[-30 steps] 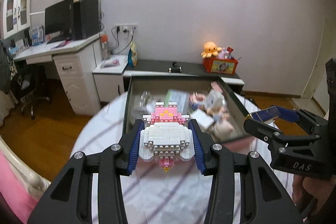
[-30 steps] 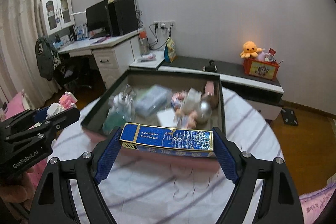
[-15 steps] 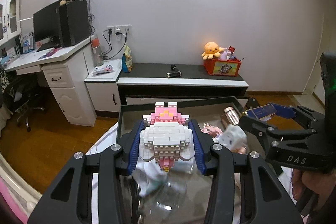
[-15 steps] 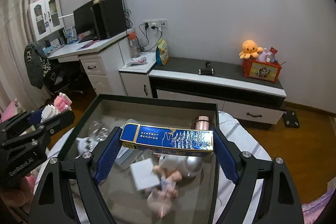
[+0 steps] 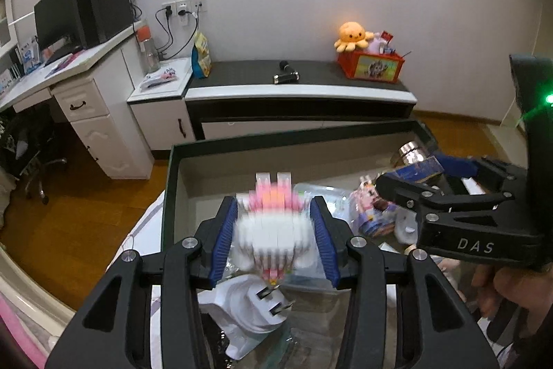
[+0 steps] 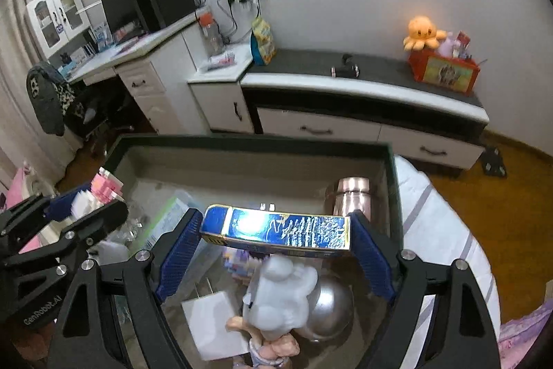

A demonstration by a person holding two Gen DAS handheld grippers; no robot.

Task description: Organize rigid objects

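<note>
Lighting and picture quality, 2 fisheye views. You see a dim, evenly lit room; the white wall is the brightest area. Corners vignette to black, and the cabinet [image 6: 363, 92] bows toward the edges. Motion blur smears the pink-and-white block figure [image 5: 271, 223] vertically. Glare whitens the blue tin [image 6: 276, 229] on its top face. A green indicator light [image 5: 549, 98] flares at your right edge.

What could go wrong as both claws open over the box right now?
1. The left claw is opening around the blurred brick figure; it could drop onto the white plug adapter and break apart.
2. The right claw is opening with the blue box between its pads; it could land on the doll and silver ball.
</note>
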